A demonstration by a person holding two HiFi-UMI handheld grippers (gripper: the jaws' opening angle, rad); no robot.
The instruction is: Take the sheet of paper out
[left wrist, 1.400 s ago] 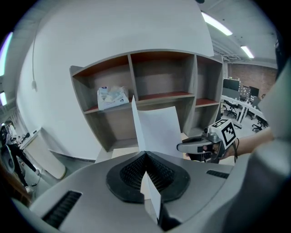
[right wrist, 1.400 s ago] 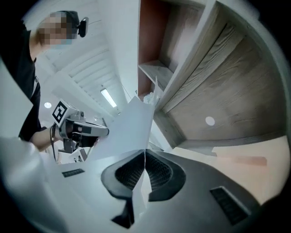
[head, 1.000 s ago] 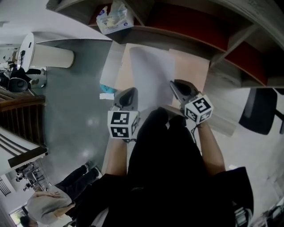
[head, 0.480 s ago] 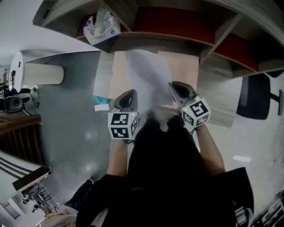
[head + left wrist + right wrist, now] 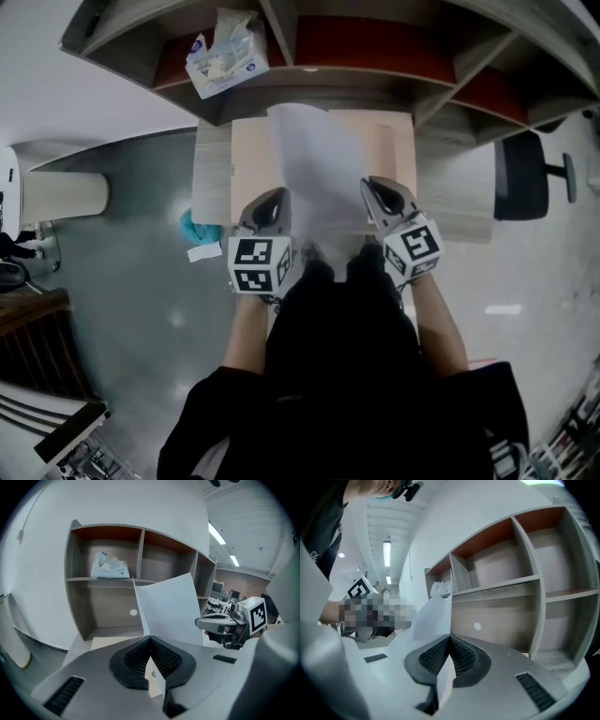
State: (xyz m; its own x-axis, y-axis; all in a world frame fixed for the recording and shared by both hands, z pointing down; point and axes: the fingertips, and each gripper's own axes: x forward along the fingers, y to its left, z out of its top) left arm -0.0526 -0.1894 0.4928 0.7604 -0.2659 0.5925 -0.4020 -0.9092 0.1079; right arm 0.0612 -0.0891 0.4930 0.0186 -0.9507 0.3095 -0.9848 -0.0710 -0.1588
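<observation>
The left hand-held gripper (image 5: 273,200) and the right hand-held gripper (image 5: 378,191) are each clamped on the sheet of paper (image 5: 319,159) — it spans between them and stretches ahead toward the shelf unit (image 5: 394,89).

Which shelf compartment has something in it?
The top-left compartment: a tissue pack lies on its board, while the other compartments in view look bare.
</observation>
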